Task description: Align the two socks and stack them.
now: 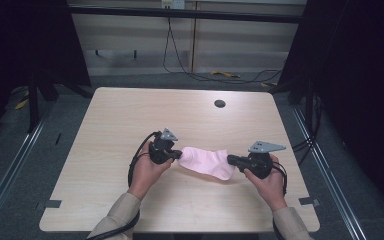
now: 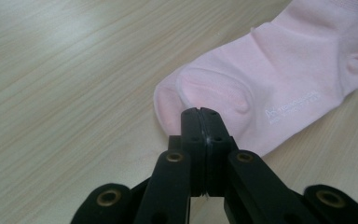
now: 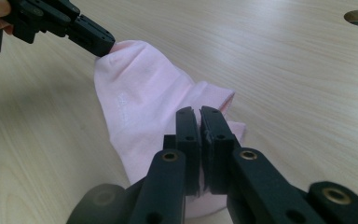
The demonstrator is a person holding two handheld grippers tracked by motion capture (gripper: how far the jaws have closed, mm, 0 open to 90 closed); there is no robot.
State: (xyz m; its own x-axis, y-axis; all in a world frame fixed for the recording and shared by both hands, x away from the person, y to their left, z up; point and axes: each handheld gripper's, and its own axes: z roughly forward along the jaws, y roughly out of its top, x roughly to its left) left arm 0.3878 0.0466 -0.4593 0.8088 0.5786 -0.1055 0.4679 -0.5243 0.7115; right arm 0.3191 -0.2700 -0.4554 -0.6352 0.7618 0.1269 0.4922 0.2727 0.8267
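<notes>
Tabletop [image 1: 130, 115] lay bare around the pink sock [image 1: 207, 161]; a cable hole [image 1: 220, 103] sat well apart, obstructing nothing.

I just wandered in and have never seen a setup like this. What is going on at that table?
A person at a light wooden table holds a pair of black tongs in each hand. Both are pinched shut on one pale pink fabric sock: the left tongs grip its rounded end, the right tongs its other end. The sock hangs stretched between them, just over the tabletop.

Pink sock [image 1: 207, 161] btwn left hand-held gripper [image 1: 179, 154], right hand-held gripper [image 1: 231, 159], table [image 1: 130, 115]
</notes>
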